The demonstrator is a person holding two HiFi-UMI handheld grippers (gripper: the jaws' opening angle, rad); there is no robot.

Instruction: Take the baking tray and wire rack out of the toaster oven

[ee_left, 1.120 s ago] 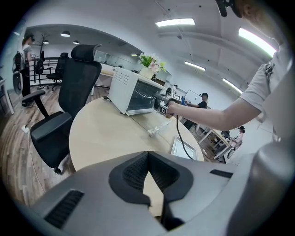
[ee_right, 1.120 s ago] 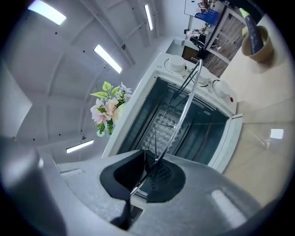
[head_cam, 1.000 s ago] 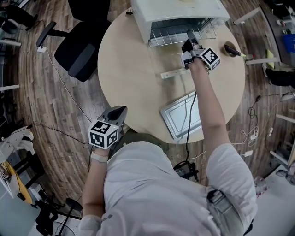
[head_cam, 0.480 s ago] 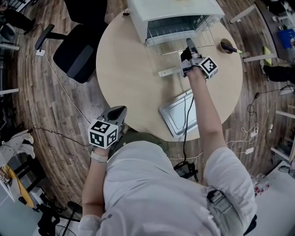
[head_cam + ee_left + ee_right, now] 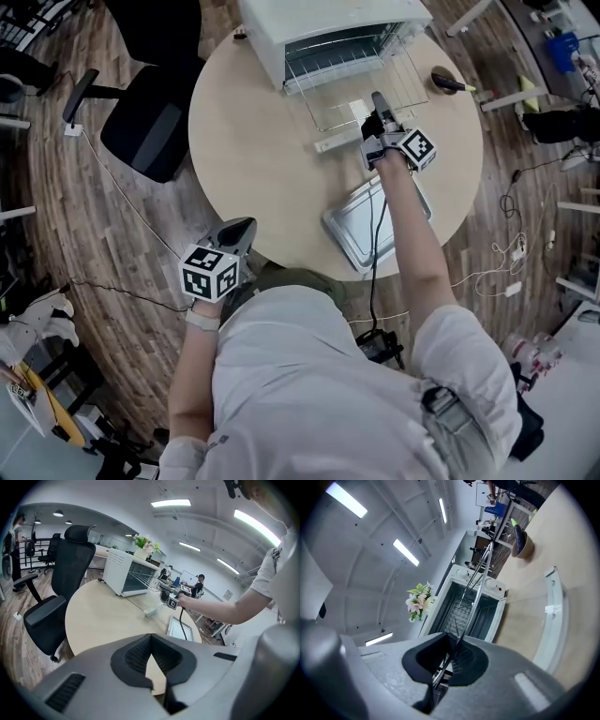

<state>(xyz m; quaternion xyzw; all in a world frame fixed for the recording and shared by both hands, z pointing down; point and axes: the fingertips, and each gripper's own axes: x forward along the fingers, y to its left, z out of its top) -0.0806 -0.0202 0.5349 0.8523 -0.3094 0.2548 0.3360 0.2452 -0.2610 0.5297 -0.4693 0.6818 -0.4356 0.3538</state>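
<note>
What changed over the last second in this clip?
The right gripper, shut on the wire rack, drew back towards the person, sliding it farther out of the toaster oven. The baking tray and the shut, empty left gripper stayed put.

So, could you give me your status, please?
Right gripper shut on metal wire rack, half out of white toaster oven. Left gripper shut, empty. Silver baking tray already out. Nothing blocking.

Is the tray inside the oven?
No, the tray lies flat on the table, well clear of the oven.
</note>
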